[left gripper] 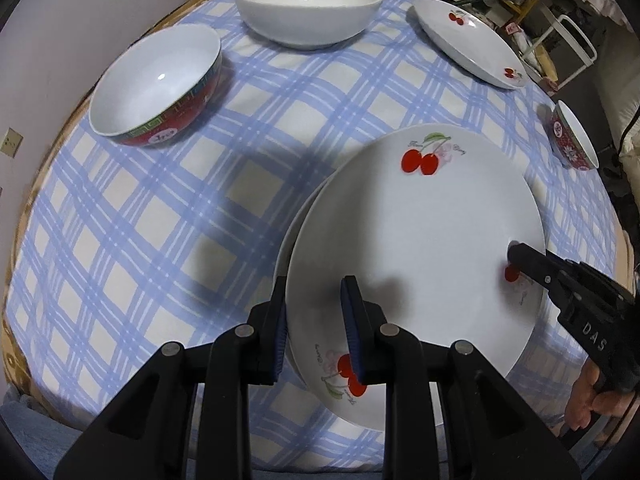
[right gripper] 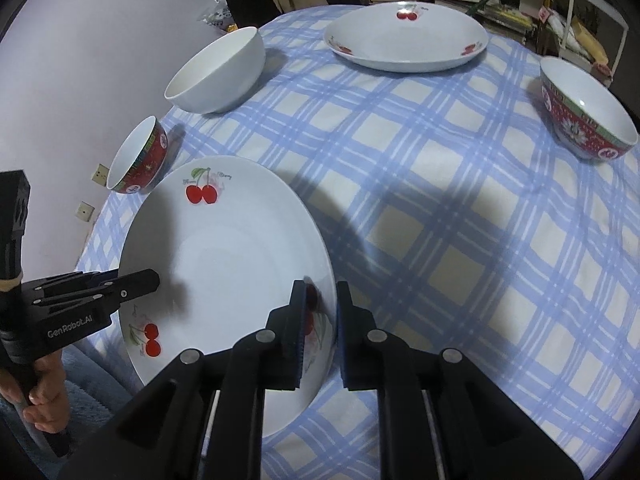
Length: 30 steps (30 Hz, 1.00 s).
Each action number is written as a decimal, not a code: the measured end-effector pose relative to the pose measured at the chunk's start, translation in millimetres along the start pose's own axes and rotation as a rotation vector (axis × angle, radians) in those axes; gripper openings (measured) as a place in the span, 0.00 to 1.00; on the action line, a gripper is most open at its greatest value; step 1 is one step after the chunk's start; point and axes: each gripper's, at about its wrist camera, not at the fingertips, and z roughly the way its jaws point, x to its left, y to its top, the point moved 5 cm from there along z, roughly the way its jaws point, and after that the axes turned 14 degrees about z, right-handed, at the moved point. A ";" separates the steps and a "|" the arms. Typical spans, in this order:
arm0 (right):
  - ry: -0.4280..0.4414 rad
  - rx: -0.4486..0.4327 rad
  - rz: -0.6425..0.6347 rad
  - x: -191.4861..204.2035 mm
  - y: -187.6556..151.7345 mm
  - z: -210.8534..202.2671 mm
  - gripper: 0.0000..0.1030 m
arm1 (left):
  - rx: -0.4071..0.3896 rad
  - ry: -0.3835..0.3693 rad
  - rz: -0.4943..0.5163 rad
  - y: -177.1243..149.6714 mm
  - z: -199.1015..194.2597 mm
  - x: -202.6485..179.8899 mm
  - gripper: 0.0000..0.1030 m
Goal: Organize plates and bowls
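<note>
Left wrist alone shows 2nd plate [left gripper: 290,232] under cherry plate [left gripper: 416,240].

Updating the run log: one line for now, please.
step: stacking | left gripper: shut on plate rim | right gripper: shut on opposite rim | under it: second plate

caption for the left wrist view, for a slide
Two claws, left and right, grip opposite rims of a cherry plate above a checked tablecloth.

**Two grippers on one cherry plate**

The right gripper [right gripper: 320,320] has its jaws astride the near rim of the cherry plate [right gripper: 224,256]. The left gripper [right gripper: 154,278] reaches onto its left edge. A white bowl [right gripper: 218,76], two red bowls [right gripper: 140,158] and another plate [right gripper: 404,36] sit on the checked surface [right gripper: 440,200].
</note>
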 end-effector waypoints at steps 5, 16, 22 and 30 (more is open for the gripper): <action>-0.035 -0.021 -0.039 -0.4 -1.1 -1.3 0.14 | 0.015 -0.038 -0.009 -1.8 3.6 1.3 0.22; -0.022 -0.057 -0.016 -4.8 8.0 -16.5 0.14 | 0.051 0.031 0.018 -6.5 -8.8 -0.1 0.24; -0.021 -0.062 -0.006 -9.5 14.9 -19.5 0.14 | -0.009 0.077 0.007 1.4 -27.5 11.8 0.38; -0.051 -0.127 -0.018 -14.8 55.9 -39.1 0.18 | -0.122 0.076 -0.019 45.0 -52.2 1.4 0.57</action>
